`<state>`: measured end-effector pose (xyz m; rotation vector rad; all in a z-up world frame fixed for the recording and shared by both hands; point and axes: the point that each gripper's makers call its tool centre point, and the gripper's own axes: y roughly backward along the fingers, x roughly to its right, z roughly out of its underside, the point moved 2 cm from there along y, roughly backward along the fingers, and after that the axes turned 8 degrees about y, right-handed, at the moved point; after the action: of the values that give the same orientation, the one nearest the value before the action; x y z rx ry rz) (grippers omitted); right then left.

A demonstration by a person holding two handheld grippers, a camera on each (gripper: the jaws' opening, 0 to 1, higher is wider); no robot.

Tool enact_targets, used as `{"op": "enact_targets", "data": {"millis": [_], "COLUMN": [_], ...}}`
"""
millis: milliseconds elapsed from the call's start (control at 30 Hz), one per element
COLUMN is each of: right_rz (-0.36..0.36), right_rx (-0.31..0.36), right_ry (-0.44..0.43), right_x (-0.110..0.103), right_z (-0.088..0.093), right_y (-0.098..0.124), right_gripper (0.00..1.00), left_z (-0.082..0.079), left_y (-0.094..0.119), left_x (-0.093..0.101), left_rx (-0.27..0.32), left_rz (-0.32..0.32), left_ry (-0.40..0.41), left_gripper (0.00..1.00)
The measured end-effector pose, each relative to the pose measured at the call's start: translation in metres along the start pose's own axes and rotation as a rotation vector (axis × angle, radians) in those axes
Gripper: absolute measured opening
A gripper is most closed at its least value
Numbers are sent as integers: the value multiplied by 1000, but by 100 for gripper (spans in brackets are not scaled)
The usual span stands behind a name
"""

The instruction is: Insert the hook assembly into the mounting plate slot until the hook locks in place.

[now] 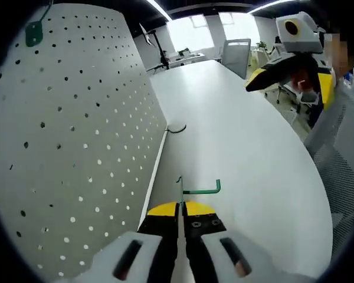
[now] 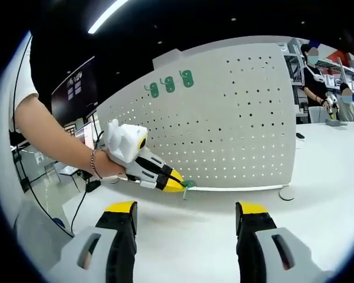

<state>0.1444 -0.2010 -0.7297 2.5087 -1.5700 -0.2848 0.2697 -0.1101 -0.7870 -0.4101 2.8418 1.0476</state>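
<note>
So in the left gripper view the pegboard (image 1: 65,147) took up everything from 7 to 11 o'clock, standing upright on the white table (image 1: 242,153), with a green tag (image 1: 33,33) up near its top corner at about 11. The left gripper (image 1: 181,219) had its jaws pinched tight on the green hook (image 1: 197,190), which stuck out just past the tips around 6 o'clock. The stem ran straight ahead along the jaws and the bent arm kicked off toward 3, away from the board. A dark hook (image 1: 176,128) lay on the table by the board's base, further ahead. Up at 1 o'clock the right gripper (image 1: 265,76) hung well clear of all this.

In the right gripper view, the person's hand (image 2: 103,168) at 9 o'clock held the left gripper (image 2: 176,181), its tip and the hook (image 2: 187,184) close to the foot of the board (image 2: 236,118). Three green tags (image 2: 169,84) sat along the top edge near 12. The right gripper (image 2: 186,224) itself was wide open with nothing in it, jaws at 7 and 5 o'clock.

My read: the left one was clearly the nearer, and the holes lay off to its left, so the hook would need swinging round toward 9 before it could seat. Couldn't tell which hole was the target.
</note>
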Motion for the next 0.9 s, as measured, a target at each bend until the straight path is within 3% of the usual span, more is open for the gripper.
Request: {"op": "enact_targets", "data": {"millis": [233, 900], "right_rz": [-12, -39], "right_rx": [4, 13], "right_ry": [4, 22], "right_x": [-3, -9], "right_z": [-1, -4], "right_y": [-1, -2], "right_gripper": [66, 65], "left_z": [-4, -21], "left_y": [20, 63], "left_x": [-5, -2], "left_rx": [56, 180], "left_rz": [-40, -123], "left_ry": [55, 108], "left_gripper": [2, 2]}}
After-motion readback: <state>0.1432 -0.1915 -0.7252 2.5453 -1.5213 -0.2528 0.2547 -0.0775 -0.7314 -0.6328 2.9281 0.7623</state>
